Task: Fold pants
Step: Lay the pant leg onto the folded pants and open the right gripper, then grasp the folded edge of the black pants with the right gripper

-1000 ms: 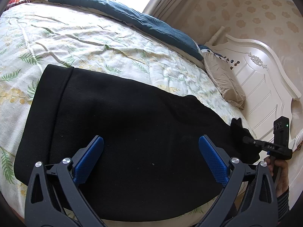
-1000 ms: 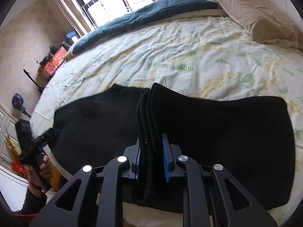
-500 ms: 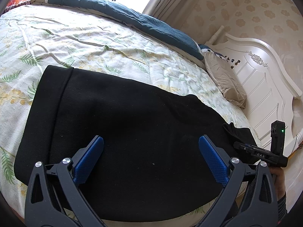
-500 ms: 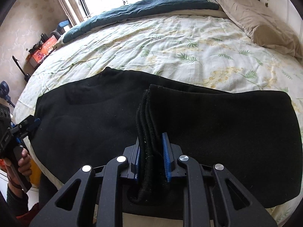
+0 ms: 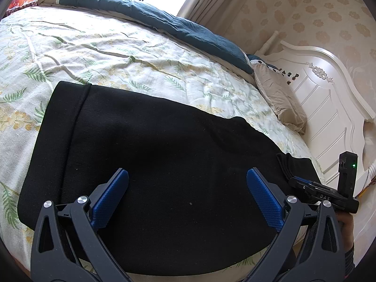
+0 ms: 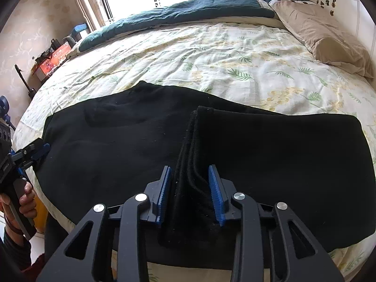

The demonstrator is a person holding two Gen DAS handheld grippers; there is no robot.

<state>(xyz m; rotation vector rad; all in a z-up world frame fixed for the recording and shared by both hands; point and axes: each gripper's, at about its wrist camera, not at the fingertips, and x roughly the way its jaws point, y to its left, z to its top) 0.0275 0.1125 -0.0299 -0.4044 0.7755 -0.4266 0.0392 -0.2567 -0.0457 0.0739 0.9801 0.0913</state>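
Note:
Black pants (image 5: 152,145) lie spread across the floral bedspread (image 5: 117,54), waistband at the left in the left wrist view. My left gripper (image 5: 188,185) is open and empty, hovering over the middle of the pants. My right gripper (image 6: 189,183) holds the stacked leg hems (image 6: 191,141), folded back over the pants (image 6: 282,155); its jaws have parted slightly and the hems still stand between the pads. It also shows in the left wrist view (image 5: 296,182) at the pants' right end. The left gripper shows in the right wrist view (image 6: 35,152) at the pants' left edge.
A tan pillow (image 6: 329,37) and a white headboard (image 5: 329,108) stand at the bed's head. A dark teal duvet (image 5: 164,23) lies along the far side by the window. A red box (image 6: 54,56) sits on the floor beyond the bed.
My right gripper has carried the leg hems further over the pants and lowered them. Its jaws have widened from tightly clamped. The left gripper has barely moved.

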